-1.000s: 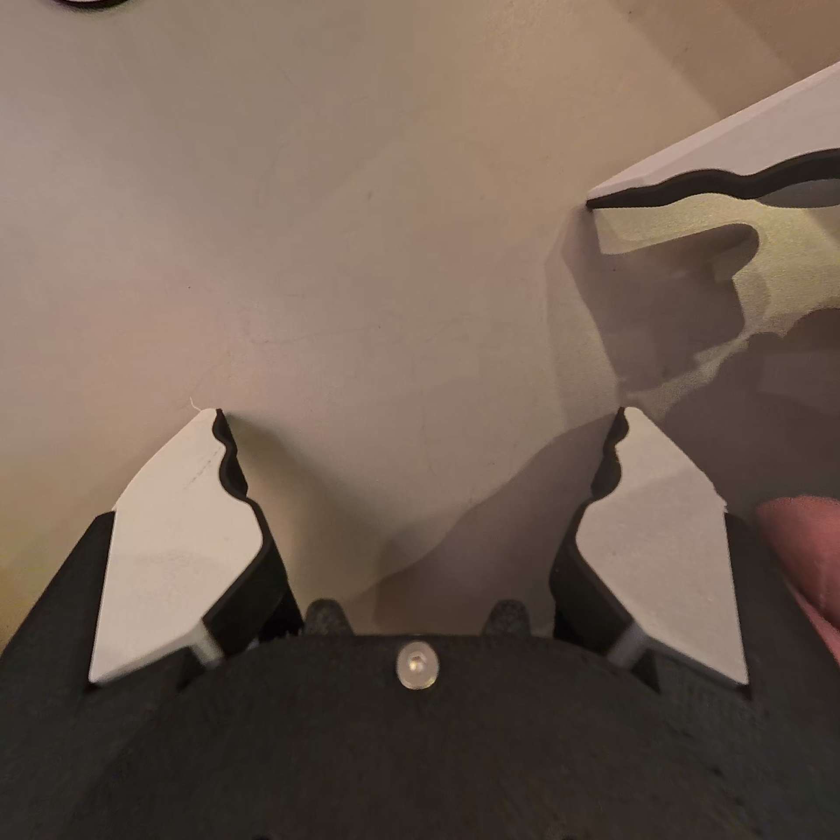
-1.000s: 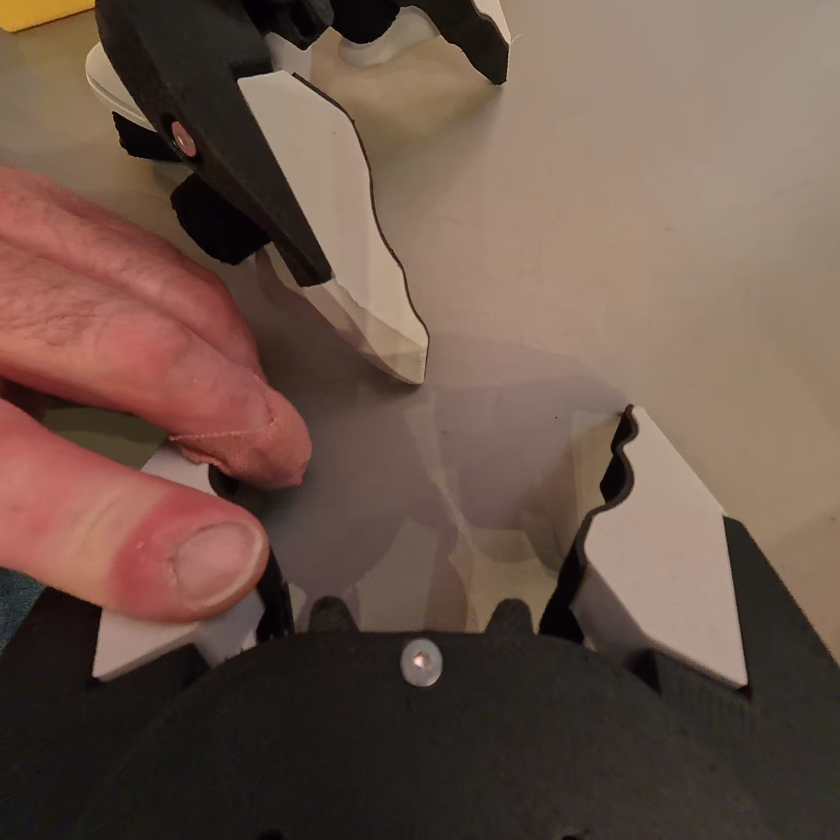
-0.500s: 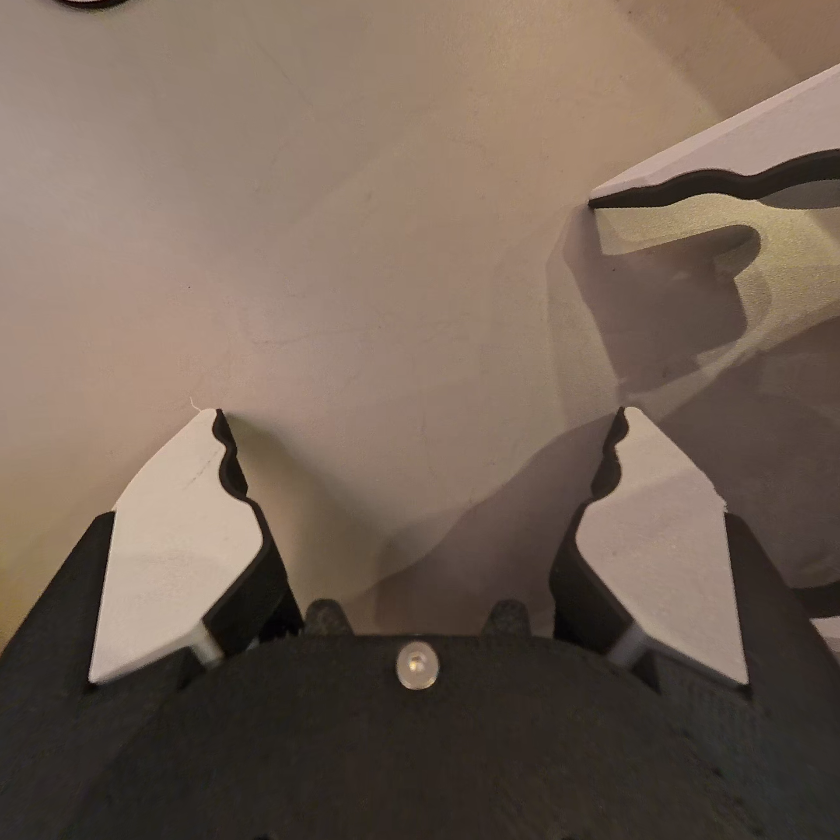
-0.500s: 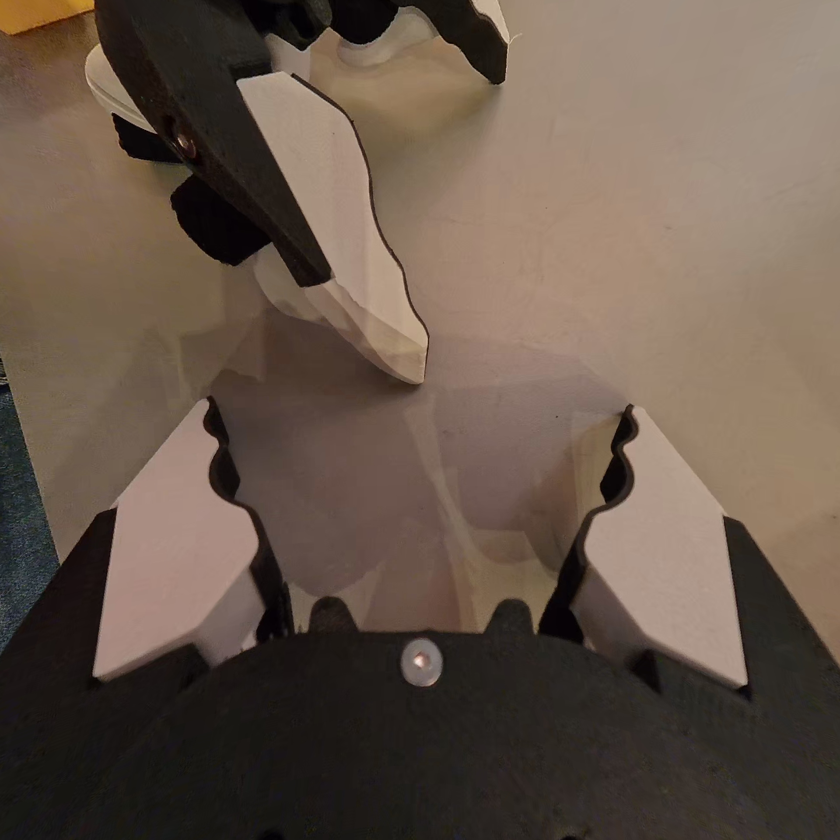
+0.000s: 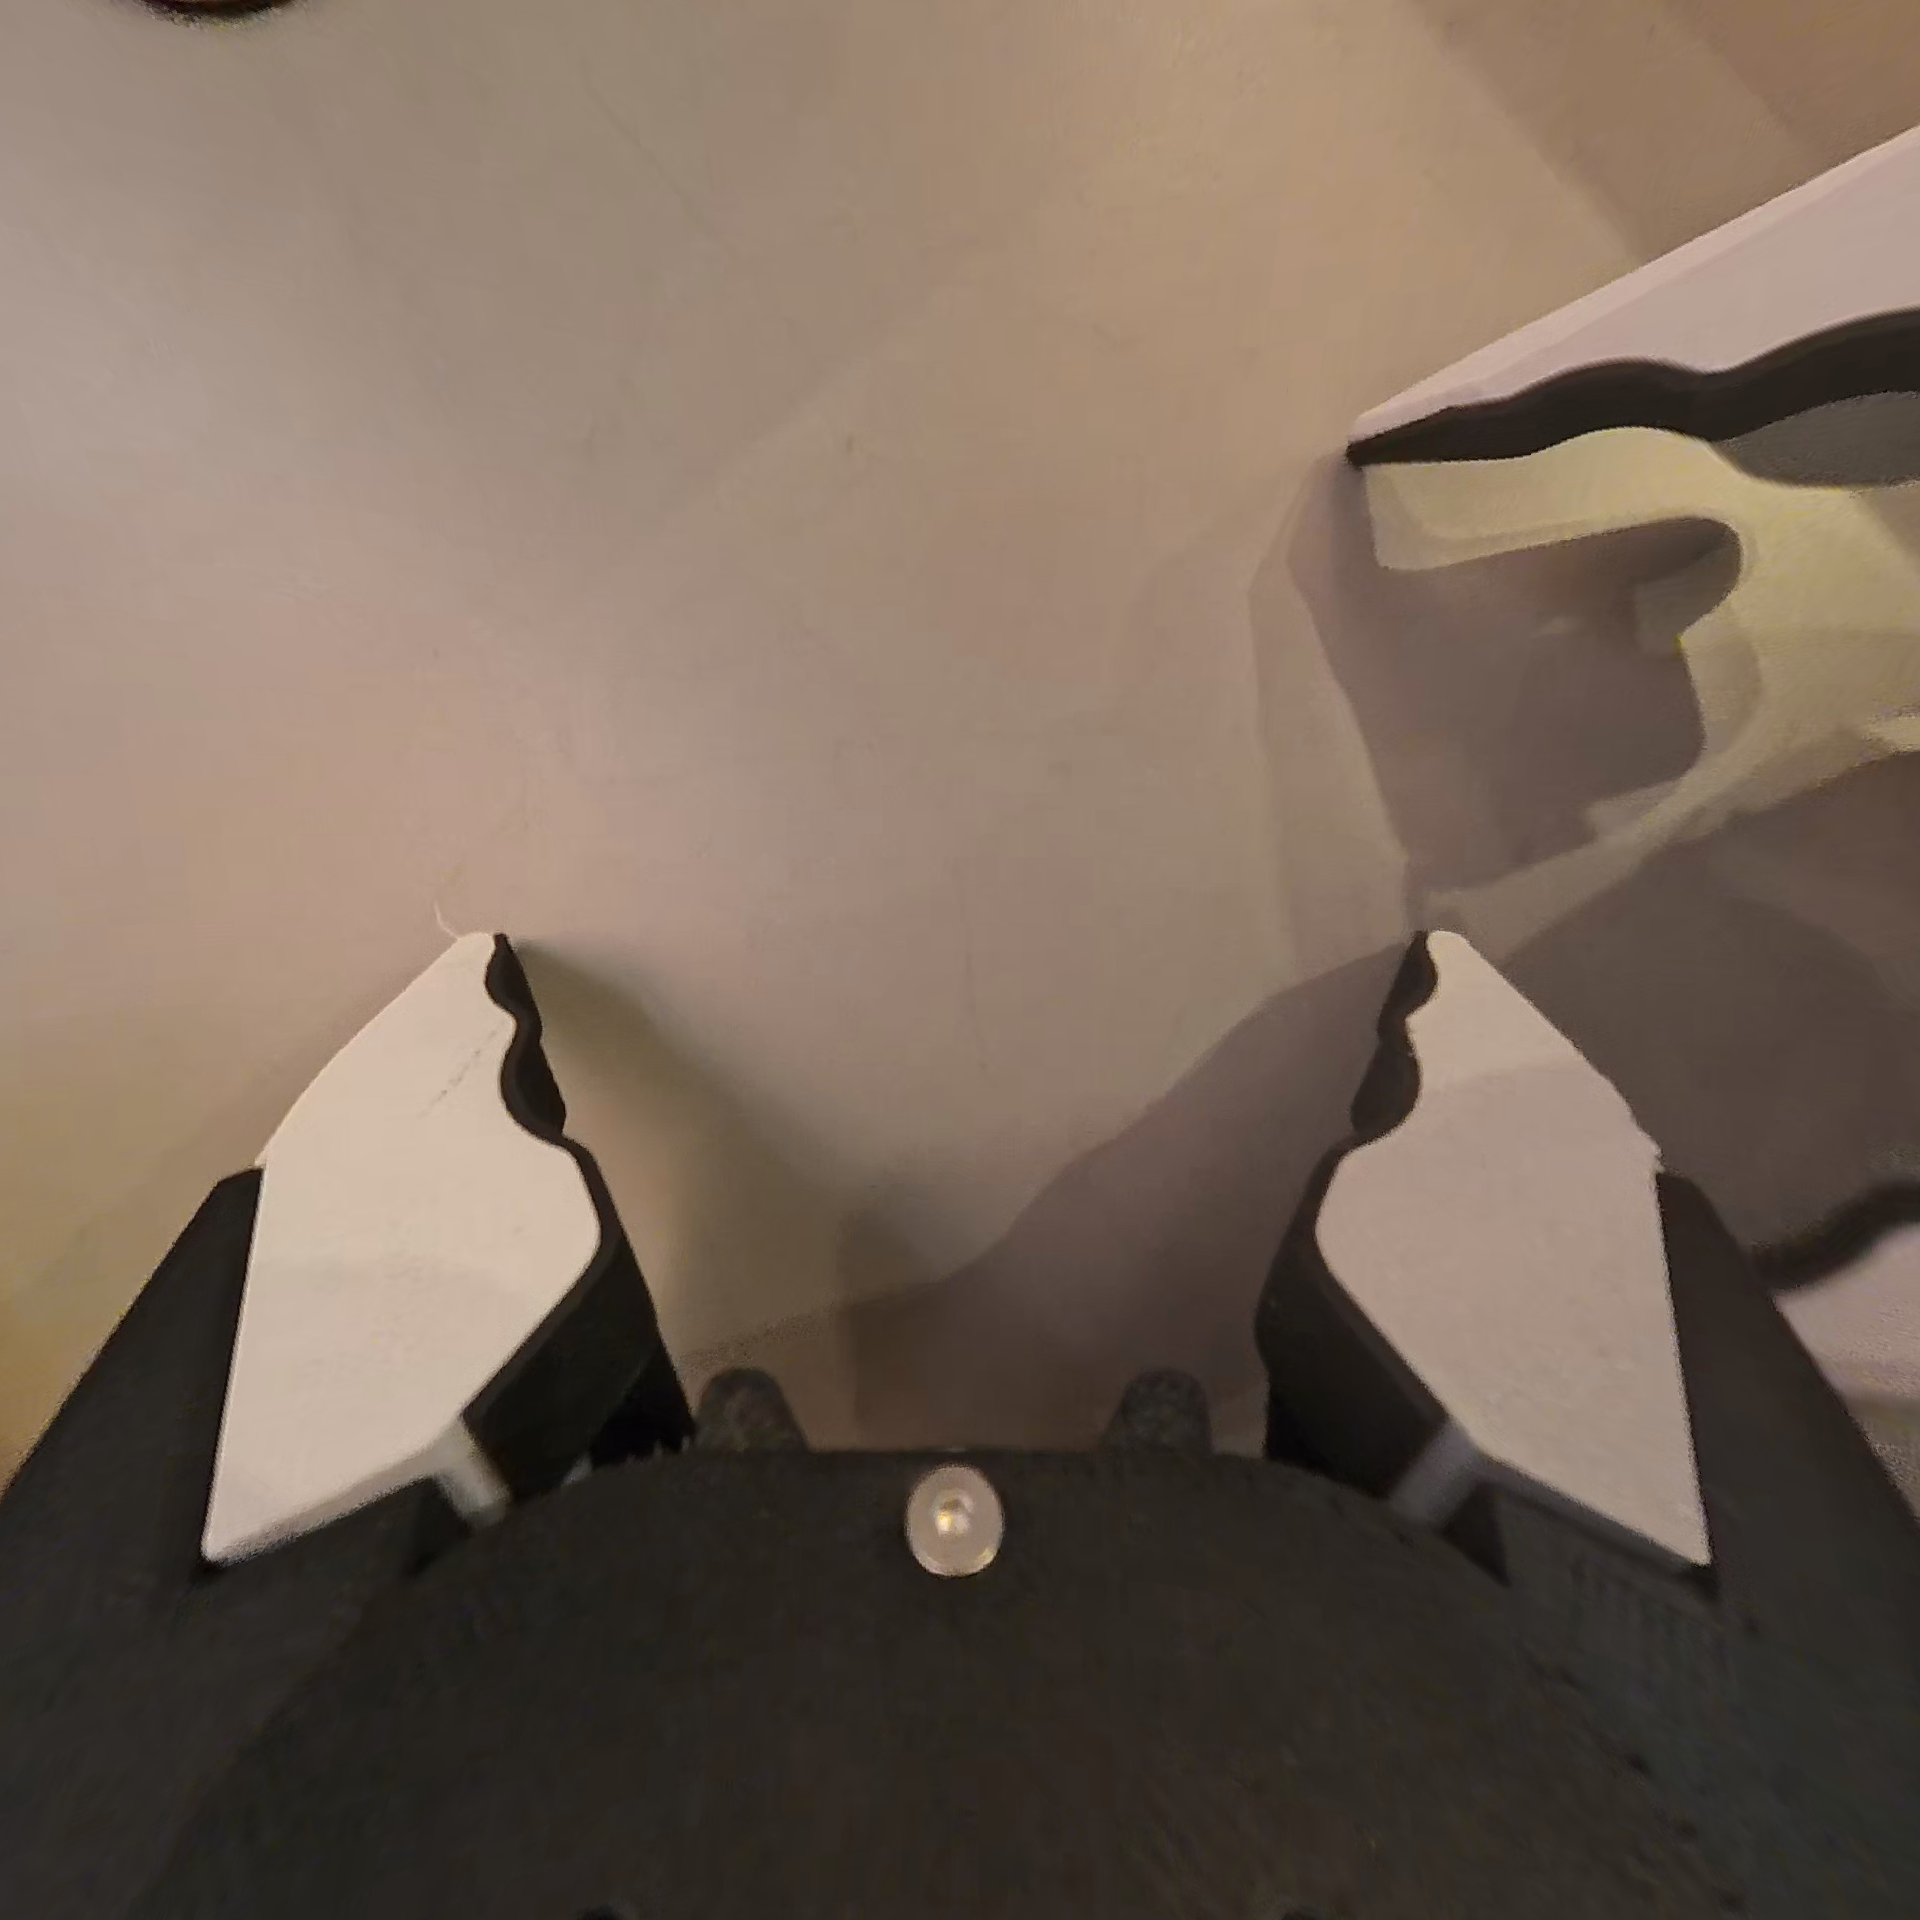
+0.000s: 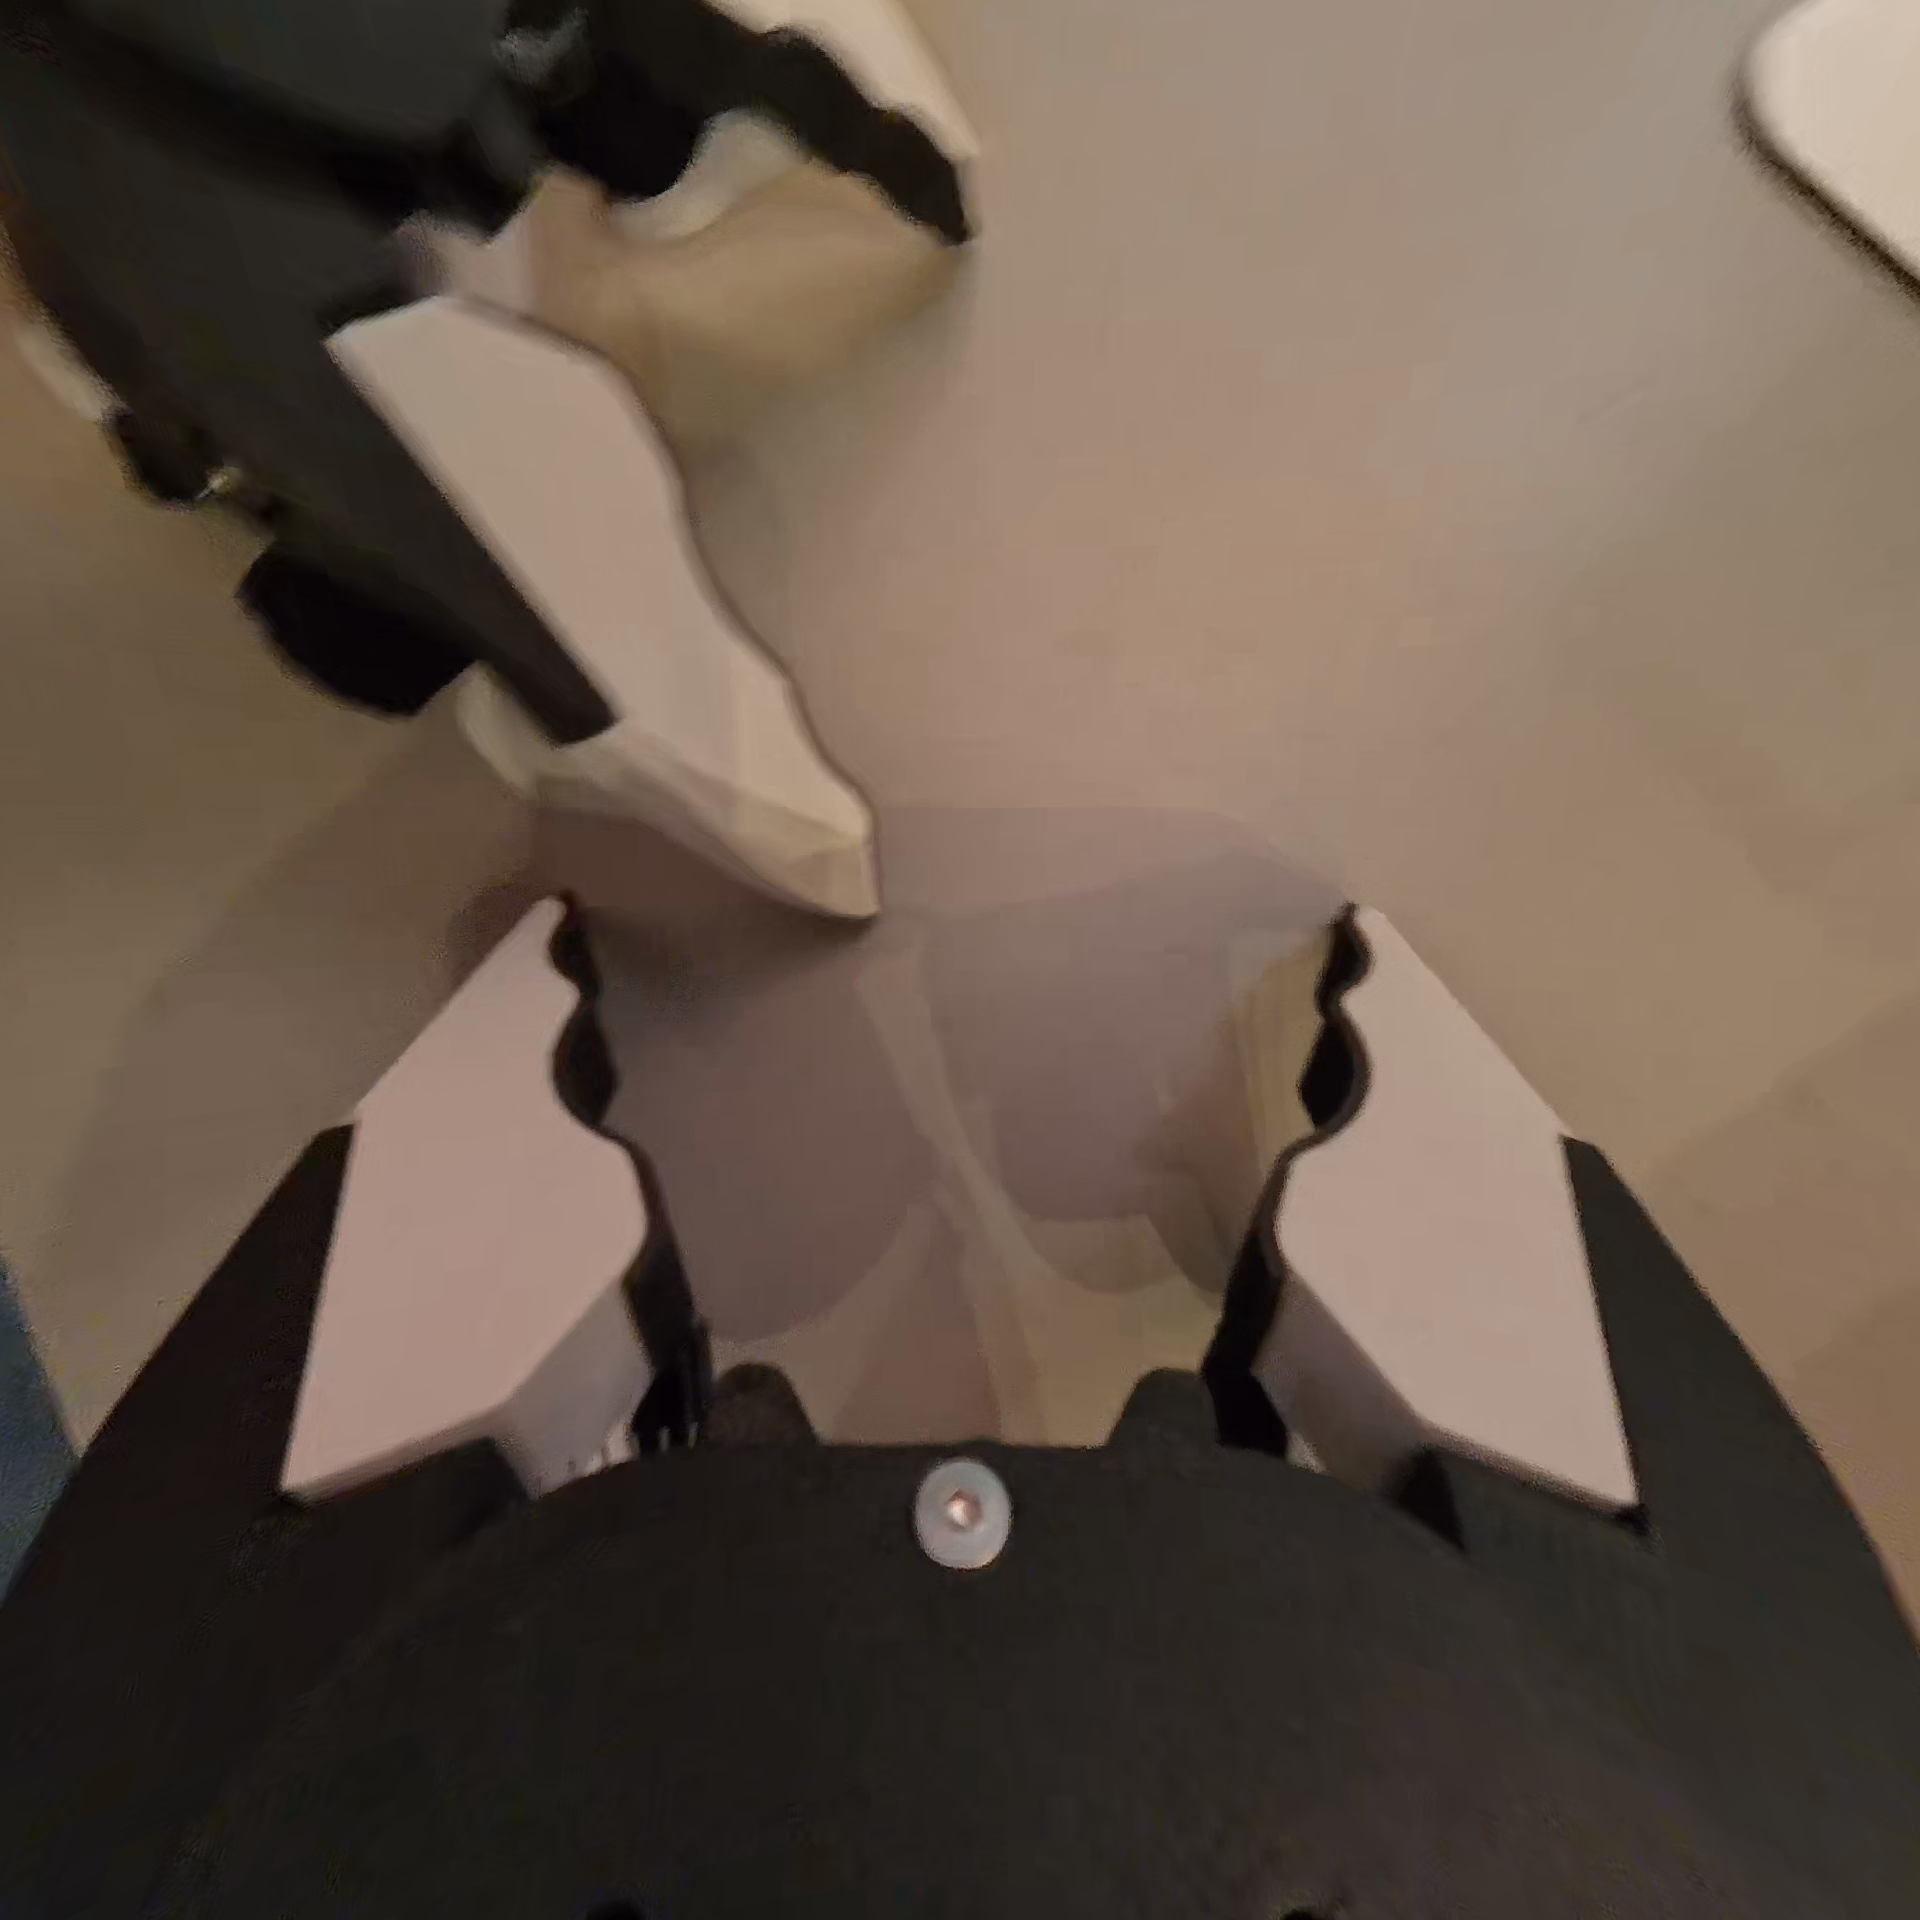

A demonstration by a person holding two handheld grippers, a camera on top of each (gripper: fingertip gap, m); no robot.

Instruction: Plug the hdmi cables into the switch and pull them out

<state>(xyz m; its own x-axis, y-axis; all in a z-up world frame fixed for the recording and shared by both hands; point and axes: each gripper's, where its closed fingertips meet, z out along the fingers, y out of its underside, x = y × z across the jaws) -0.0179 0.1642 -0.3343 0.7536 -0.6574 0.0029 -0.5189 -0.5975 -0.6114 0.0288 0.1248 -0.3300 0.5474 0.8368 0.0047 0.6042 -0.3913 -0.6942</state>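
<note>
No HDMI cable or switch shows in either view. My left gripper (image 5: 964,940) is open and empty over the bare beige table (image 5: 727,520). My right gripper (image 6: 956,914) is open and empty, low over the same table. The two grippers are close together. One white finger (image 5: 1662,343) of the right gripper reaches into the left wrist view from the upper right. The left gripper's near finger (image 6: 644,644) lies just ahead and left of my right gripper, its tip close to my right gripper's left fingertip. The right wrist view is blurred.
A white rounded thing (image 6: 1849,135) lies at the far right edge of the right wrist view. A dark round thing (image 5: 208,5) is cut off at the top left of the left wrist view. The table's edge and blue floor (image 6: 21,1371) show at the left. The dark round thing (image 5: 208,5) is about 20 cm from both grippers' fingertips.
A hand that rested on my right gripper's left finger has gone. My right gripper has since shifted, blurring its view, and its jaws have narrowed a little. The left gripper has not moved.
</note>
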